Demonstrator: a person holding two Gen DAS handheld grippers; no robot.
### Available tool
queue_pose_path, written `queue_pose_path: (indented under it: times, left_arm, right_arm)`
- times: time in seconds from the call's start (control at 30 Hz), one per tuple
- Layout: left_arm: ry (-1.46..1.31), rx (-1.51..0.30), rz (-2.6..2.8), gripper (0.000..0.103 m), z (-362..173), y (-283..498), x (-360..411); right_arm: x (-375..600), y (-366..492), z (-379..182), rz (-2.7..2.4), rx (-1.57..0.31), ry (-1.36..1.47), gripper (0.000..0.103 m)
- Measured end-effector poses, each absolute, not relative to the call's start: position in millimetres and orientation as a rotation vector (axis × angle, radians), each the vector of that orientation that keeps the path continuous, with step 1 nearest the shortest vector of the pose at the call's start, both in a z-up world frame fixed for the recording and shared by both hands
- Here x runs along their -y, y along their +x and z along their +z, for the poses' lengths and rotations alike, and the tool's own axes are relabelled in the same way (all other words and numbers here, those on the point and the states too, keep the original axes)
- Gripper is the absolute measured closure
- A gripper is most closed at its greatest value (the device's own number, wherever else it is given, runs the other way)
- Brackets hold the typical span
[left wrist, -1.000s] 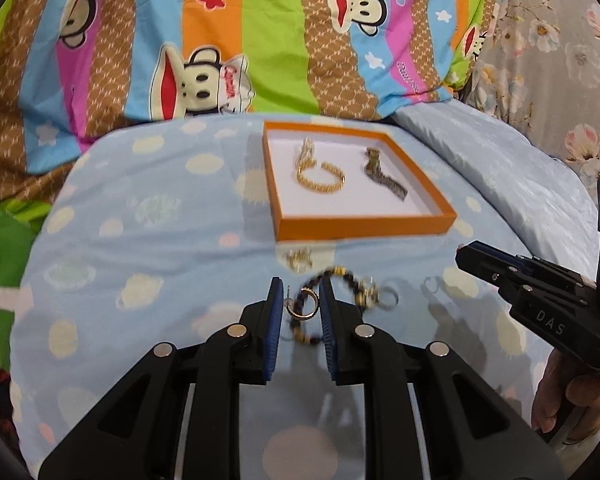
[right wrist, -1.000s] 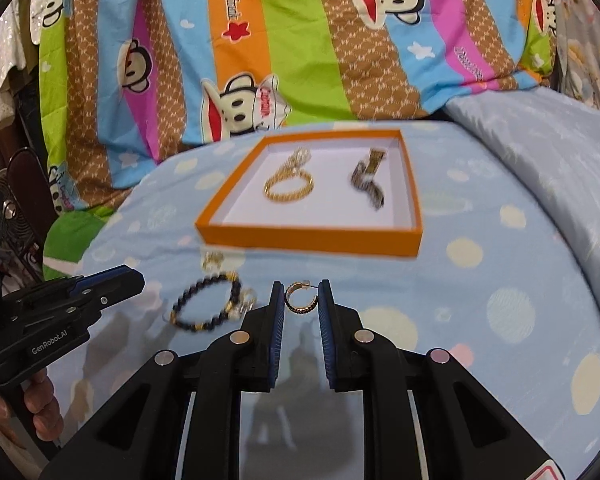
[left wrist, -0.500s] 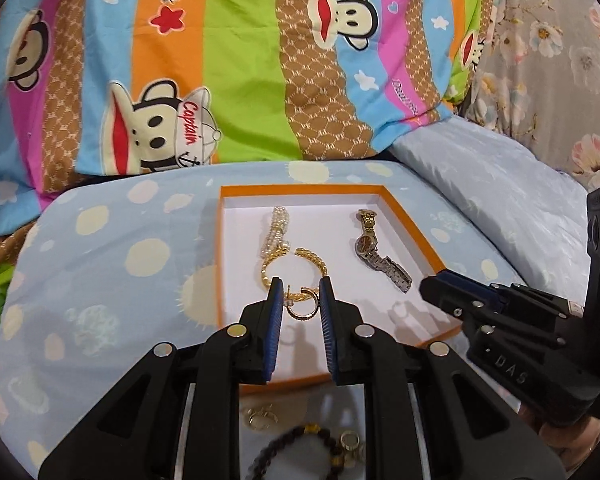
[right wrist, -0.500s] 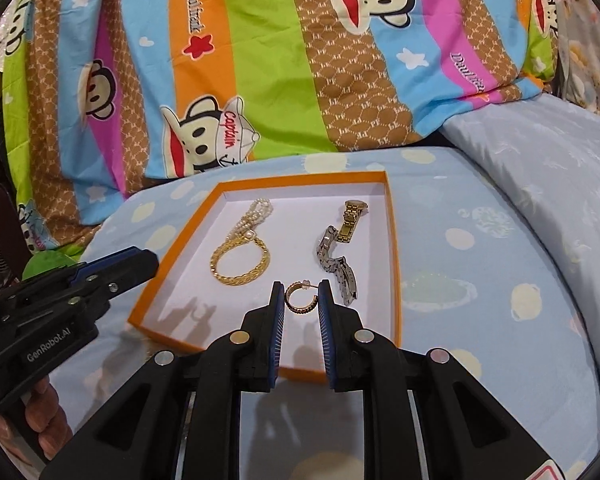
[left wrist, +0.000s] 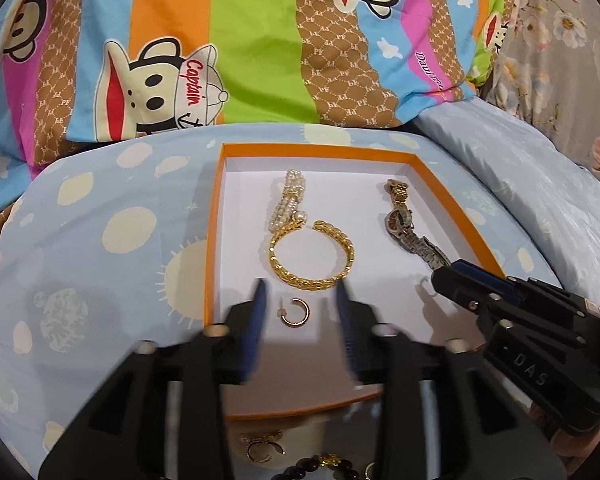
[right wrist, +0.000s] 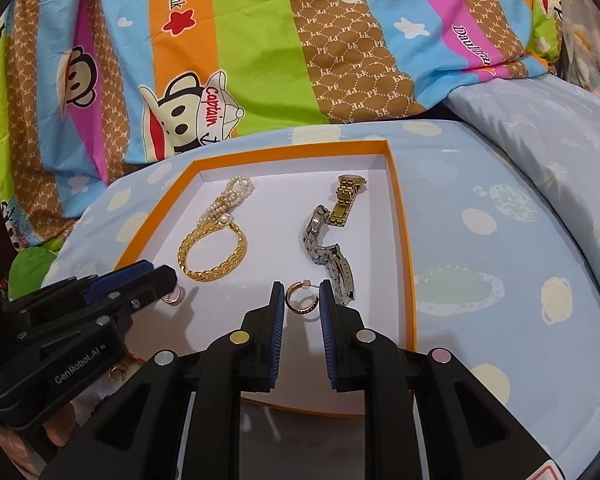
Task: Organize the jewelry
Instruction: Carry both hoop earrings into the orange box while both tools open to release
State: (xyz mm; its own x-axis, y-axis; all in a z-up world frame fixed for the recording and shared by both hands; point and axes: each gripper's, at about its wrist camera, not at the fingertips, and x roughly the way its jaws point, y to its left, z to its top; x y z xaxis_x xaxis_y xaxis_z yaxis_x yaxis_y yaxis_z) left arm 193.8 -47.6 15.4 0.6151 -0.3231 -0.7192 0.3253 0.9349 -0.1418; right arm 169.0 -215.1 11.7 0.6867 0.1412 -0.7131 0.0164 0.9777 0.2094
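Currently the left gripper (left wrist: 300, 312) is standing spread, its gold hoop earring (left wrist: 295, 312) lying loose on the orange tray (left wrist: 214, 220) floor between the fingers. The right gripper (right wrist: 302, 300) is pinching a second hoop earring (right wrist: 301, 298) just above the tray, beside the watch (right wrist: 332, 256).

orange-walled tray (left wrist: 215, 216) with white floor. gold braided bangle (left wrist: 312, 254), white pearl bracelet (left wrist: 290, 200), silver-and-gold watch (right wrist: 332, 236), gold hoop earrings (left wrist: 296, 312). pale blue sheet (left wrist: 100, 216) with cream dots. striped monkey-print blanket (left wrist: 220, 40): orange, green, brown, blue, pink.
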Motion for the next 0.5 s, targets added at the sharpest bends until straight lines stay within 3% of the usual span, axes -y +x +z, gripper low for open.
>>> queue_pose_path:
  times: [0.5]
  left_arm:
    - [0.003, -0.800, -0.364, 0.057, 27.2, 168.5, 29.0]
  right_arm:
    - [221.1, 139.9, 16.7, 0.051, -0.798, 0.206, 0.085]
